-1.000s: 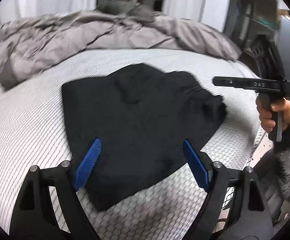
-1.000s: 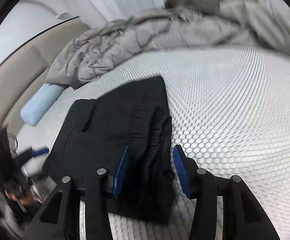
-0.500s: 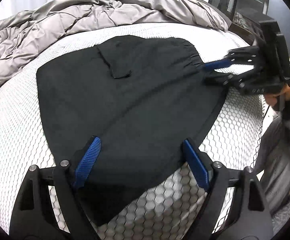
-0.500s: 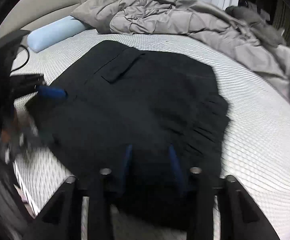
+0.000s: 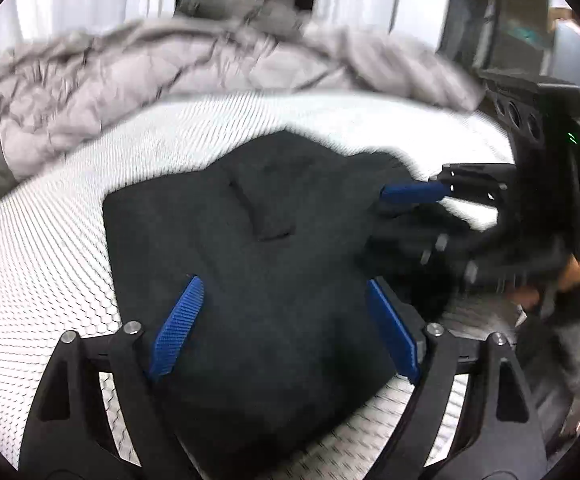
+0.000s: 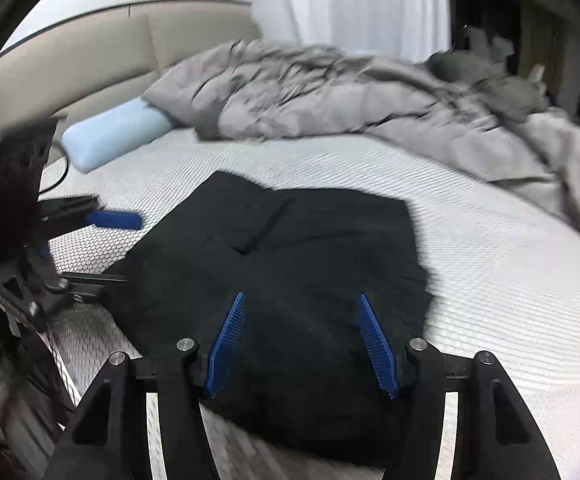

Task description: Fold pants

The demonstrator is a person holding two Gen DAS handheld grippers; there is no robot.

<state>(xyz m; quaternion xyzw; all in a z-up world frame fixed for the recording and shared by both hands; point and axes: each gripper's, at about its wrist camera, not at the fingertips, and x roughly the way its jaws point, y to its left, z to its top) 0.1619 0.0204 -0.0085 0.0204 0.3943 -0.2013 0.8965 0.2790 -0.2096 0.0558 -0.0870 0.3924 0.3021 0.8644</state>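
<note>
Step in hand looks like the let-go after a fold, w/ both tools over the black pants (image 6: pixel 290 280) on the white honeycomb-pattern mattress (image 6: pixel 489 280). To do it well: back each tool straight off the cloth w/o dragging a layer, esp. at the gathered waistband side, then re-aim for the next fold w/ both tools on matching corners so the edges line up. Right gripper (image 6: pixel 301 336): jaws are opening, blue pads apart, cloth below and between them but nothing pinched as far as I can see. Left gripper (image 5: pixel 286 328): pads spread wide, fabric lying under the gap, not clamped; it sits near the pants' close edge. In the left view the right tool is at the waistband edge, one blue pad over the cloth; blur hides any contact. Pants: already a compact dark block, roughly squarish, a pocket flap showing on top, elastic bunching along one side, edges a bit uneven. They're mid-bed, well apart from the grey duvet (image 6: pixel 329 92) and the light-blue bolster (image 6: pixel 114 136) by the headboard.
</note>
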